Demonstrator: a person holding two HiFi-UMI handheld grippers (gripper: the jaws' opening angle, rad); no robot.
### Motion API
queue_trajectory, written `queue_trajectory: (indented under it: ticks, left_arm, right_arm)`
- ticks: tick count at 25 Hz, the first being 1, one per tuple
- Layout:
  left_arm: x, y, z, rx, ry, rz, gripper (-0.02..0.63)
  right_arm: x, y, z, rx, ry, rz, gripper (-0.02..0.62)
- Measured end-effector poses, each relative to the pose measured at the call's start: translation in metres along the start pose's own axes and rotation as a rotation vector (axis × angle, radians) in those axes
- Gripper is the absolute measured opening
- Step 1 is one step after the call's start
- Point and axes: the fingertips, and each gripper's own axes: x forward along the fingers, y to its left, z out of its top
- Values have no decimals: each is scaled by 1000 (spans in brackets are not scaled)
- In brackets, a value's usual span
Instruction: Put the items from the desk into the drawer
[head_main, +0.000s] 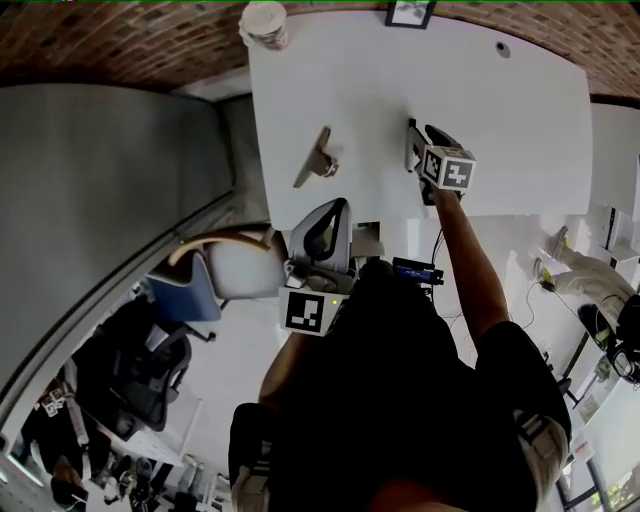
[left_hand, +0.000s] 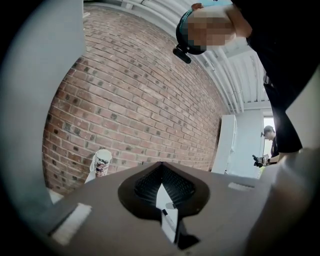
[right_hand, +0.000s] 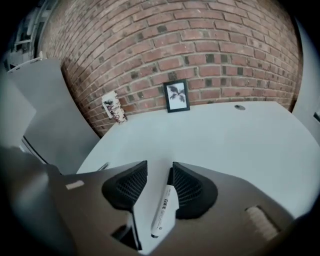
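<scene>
Marker (right_hand: 164, 210) lies on white desk (right_hand: 235, 135) between the jaws of right gripper (right_hand: 159, 167); jaws apart, one pad just beside it, no clamp yet. Looks like the pick step. Next: close on barrel, lift, carry to drawer (not in view). Left gripper (left_hand: 161, 167) jaws together, empty.

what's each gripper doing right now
left gripper: jaws shut, tips touching
right gripper: jaws open, marker lying between them on the desk, not gripped

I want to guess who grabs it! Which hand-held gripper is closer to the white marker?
Right. The right hand-held gripper has the marker lying between its open jaws. The left hand-held gripper is back by the near edge of the desk.
</scene>
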Motion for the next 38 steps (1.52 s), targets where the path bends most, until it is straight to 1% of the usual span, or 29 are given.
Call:
queue_trajectory:
  ticks: [8, 11, 13, 16, 19, 22, 26, 31, 38]
  left_arm:
    - [5, 22, -6, -17, 20, 9, 9]
    - [5, 27, -5, -26, 16, 15, 9]
    - [5, 29, -5, -30, 17, 17, 9]
    - [5, 33, -7, -30, 21, 20, 9]
    - [4, 34, -10, -16, 31, 31, 9]
    - [2, 35, -10, -16, 24, 39, 9]
    - [-3, 32, -8, -12, 16, 47, 9]
    - [-12, 24, -6, -9, 12, 50, 9]
    - [-27, 5, -3, 7, -2, 51, 9]
  right_arm:
    - [51, -26, -21, -4, 153, -70, 178]
    - [59, -33, -29, -8, 195, -103, 178]
    - [59, -36, -32, -19, 209, -127, 164]
    - [60, -36, -32, -56, 216, -146, 152]
    - [59, -35, -33, -91, 210, -143, 144]
    - [60, -34, -33, -107, 202, -148, 121]
    - [61, -34, -33, -116, 202, -142, 78]
    - [62, -36, -32, -96, 216, -115, 71]
    - [48, -39, -32, -85, 183, -98, 71]
